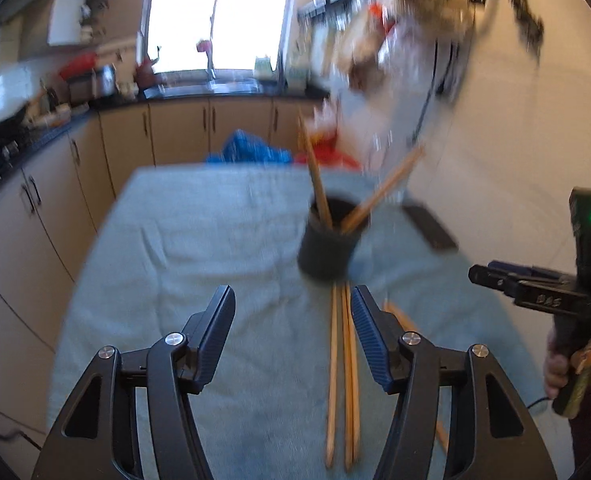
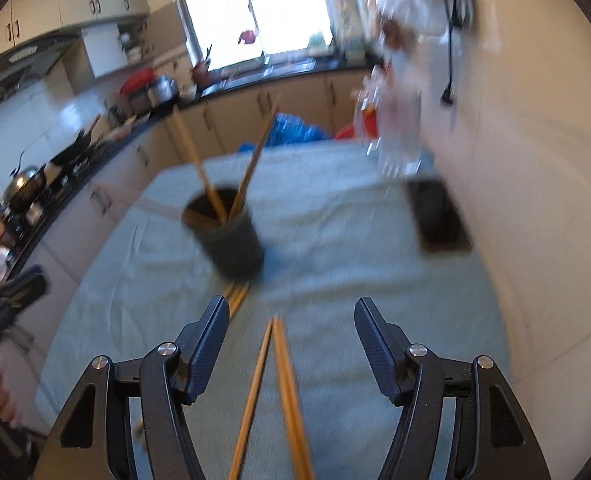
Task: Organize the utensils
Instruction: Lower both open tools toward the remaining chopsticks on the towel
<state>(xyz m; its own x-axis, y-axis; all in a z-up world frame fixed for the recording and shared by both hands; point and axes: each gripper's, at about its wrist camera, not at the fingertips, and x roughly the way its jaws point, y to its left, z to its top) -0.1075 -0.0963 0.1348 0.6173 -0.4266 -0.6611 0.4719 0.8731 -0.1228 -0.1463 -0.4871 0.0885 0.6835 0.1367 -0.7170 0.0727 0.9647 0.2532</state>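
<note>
A dark round holder stands on the pale green cloth with wooden chopsticks leaning out of it. More loose chopsticks lie flat on the cloth in front of the holder. My left gripper is open above the cloth, the loose sticks passing just inside its right finger, untouched. My right gripper is open with a pair of loose chopsticks lying on the cloth between its fingers, nothing gripped. In the left wrist view the right gripper shows from the side, held by a hand.
A dark flat slab lies on the cloth near the cream wall. A clear bottle stands at the table's far right corner. Blue and red items sit beyond the far edge. Kitchen cabinets and a cluttered counter run along the left.
</note>
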